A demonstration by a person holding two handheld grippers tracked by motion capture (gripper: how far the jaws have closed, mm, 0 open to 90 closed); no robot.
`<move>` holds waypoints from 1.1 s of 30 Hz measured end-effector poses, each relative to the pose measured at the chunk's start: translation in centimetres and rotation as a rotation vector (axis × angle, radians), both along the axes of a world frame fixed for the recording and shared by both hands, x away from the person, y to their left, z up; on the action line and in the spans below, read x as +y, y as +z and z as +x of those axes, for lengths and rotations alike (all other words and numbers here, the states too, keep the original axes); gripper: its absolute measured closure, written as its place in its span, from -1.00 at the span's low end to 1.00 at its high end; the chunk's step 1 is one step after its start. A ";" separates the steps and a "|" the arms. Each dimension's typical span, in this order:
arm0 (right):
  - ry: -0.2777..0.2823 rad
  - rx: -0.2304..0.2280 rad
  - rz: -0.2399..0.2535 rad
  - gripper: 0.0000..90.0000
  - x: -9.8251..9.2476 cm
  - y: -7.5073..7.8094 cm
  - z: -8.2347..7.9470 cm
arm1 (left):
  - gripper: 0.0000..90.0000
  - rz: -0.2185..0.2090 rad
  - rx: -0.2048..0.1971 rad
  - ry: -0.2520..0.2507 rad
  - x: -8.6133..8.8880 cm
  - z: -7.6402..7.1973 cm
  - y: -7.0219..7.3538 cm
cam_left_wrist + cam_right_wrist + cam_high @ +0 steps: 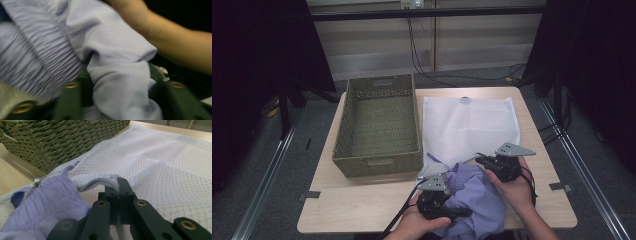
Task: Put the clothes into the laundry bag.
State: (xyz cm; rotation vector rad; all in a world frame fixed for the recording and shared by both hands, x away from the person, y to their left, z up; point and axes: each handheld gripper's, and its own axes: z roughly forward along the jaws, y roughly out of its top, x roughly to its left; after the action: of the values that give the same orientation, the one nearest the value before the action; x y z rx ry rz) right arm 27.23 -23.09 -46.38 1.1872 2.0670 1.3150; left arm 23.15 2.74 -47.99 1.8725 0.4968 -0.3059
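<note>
While the lavender garment (474, 200) lies bunched at the near edge, half inside the white mesh laundry bag (467, 127), the left gripper (120, 100) clamps its fabric. Clenched on the bag's rim, the right gripper (119, 185) should lift it wide.

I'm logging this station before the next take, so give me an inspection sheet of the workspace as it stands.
Surface: light wooden table, mostly covered.
Job's things: empty woven basket at left; white mesh laundry bag flat beside it; lilac garment bunched at the bag's near edge.
Clutter: nothing seen.
Grippers: left claw shut on the garment; right claw shut on the bag's rim.
Cables: black leads hang behind the table; one trails from each gripper.
Surroundings: grey floor, dark curtains on both sides.
</note>
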 end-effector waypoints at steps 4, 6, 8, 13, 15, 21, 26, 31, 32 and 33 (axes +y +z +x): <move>0.002 -0.015 -0.003 0.97 0.2 0.3 -0.2 | -0.55 -0.011 -0.008 0.153 0.9 1.2 0.6; 0.004 -0.023 0.003 0.97 0.4 0.5 -0.3 | -0.63 0.045 -0.015 0.186 0.7 1.8 0.3; 0.009 -0.029 0.006 0.97 0.6 0.7 -0.4 | -0.68 0.109 -0.011 0.196 0.0 2.1 -0.3; 0.043 -0.040 0.007 0.97 1.1 0.9 -0.6 | -0.22 0.263 0.001 0.257 -1.5 2.9 -1.5; 0.044 -0.038 0.011 0.97 1.2 1.0 -0.7 | 0.47 0.279 0.000 0.272 -1.6 3.2 -1.5; 0.051 -0.058 0.013 0.97 1.1 1.3 -1.0 | 0.97 0.186 -0.041 0.308 -2.0 4.1 0.6; 0.035 -0.091 0.024 0.97 1.0 2.0 -1.4 | 0.96 0.106 -0.166 0.457 -3.0 4.3 2.0; 0.032 -0.089 0.019 0.97 1.1 2.1 -1.5 | 0.85 0.152 -0.102 0.440 -4.2 5.6 -0.3; 0.037 -0.084 0.014 0.97 1.0 1.9 -1.4 | 0.71 0.158 -0.099 0.422 -4.2 5.6 -0.5; 0.038 -0.081 0.013 0.97 1.0 1.8 -1.4 | 0.51 0.171 -0.125 0.427 -4.0 5.3 -0.3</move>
State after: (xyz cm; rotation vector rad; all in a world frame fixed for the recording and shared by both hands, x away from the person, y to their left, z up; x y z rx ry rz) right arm 25.79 -22.09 -44.58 1.0873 2.0354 1.3733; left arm 28.47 -1.29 -48.30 1.8789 0.8379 0.1413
